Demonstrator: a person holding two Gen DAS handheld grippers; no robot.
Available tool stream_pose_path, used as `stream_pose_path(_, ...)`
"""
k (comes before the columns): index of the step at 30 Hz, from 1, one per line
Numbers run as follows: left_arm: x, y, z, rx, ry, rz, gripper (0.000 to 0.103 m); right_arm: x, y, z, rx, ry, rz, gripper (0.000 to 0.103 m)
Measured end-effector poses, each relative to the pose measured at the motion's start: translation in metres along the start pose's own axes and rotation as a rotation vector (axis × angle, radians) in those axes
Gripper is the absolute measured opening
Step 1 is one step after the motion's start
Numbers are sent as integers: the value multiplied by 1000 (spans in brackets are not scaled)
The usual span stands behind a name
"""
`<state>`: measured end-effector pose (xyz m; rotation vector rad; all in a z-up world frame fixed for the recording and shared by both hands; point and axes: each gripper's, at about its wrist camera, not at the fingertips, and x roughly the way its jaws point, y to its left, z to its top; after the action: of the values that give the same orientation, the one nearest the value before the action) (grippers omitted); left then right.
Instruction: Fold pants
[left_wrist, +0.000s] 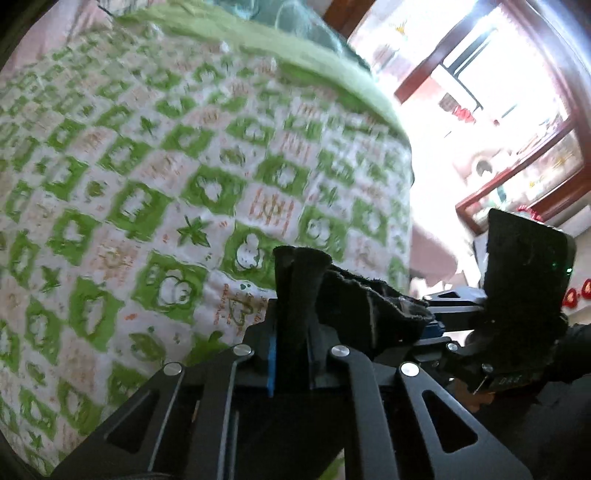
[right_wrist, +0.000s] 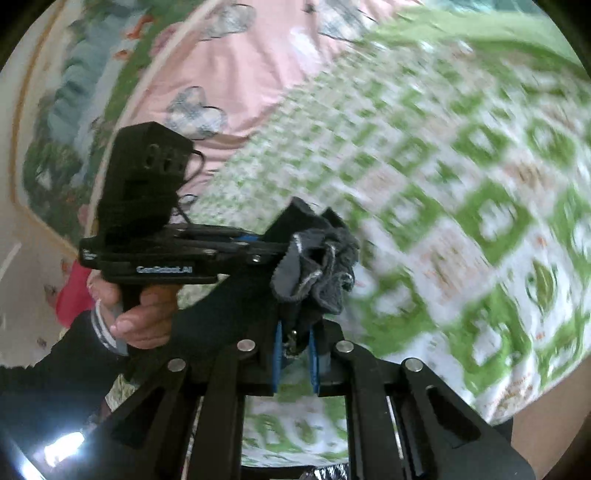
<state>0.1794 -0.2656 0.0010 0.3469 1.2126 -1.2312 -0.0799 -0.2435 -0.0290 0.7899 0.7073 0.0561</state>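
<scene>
The pants (right_wrist: 314, 258) hang between both tongs above the bed (left_wrist: 147, 166); window (left_wrist: 498, 74) far right.

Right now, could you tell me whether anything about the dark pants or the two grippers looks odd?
The dark fabric pants are bunched into a crumpled wad at the right gripper, not spread flat on the green-and-white patterned bedspread. The left gripper pinches another part close by. Nothing looks torn.
</scene>
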Motion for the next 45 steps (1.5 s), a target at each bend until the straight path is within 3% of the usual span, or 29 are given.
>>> stream_pose_path(9,-91,9,-30,-40,-177,33,9,4,53,24,-105,-23,182,13)
stream_pose_path(16,-137,20,-72,-107,-269,63,9,34,98,28,-151,52,355,13)
stream_pose_path(20,-150,31,-99,-159,-293,84,9,53,112,19,-145,104,406,13)
stream_pose_path(32,-156,62,-168,-317,-348,99,9,97,133,-9,-163,215,426,13)
stream_pose_path(45,-135,102,-234,-506,-330,112,10,151,144,-49,-192,358,374,16)
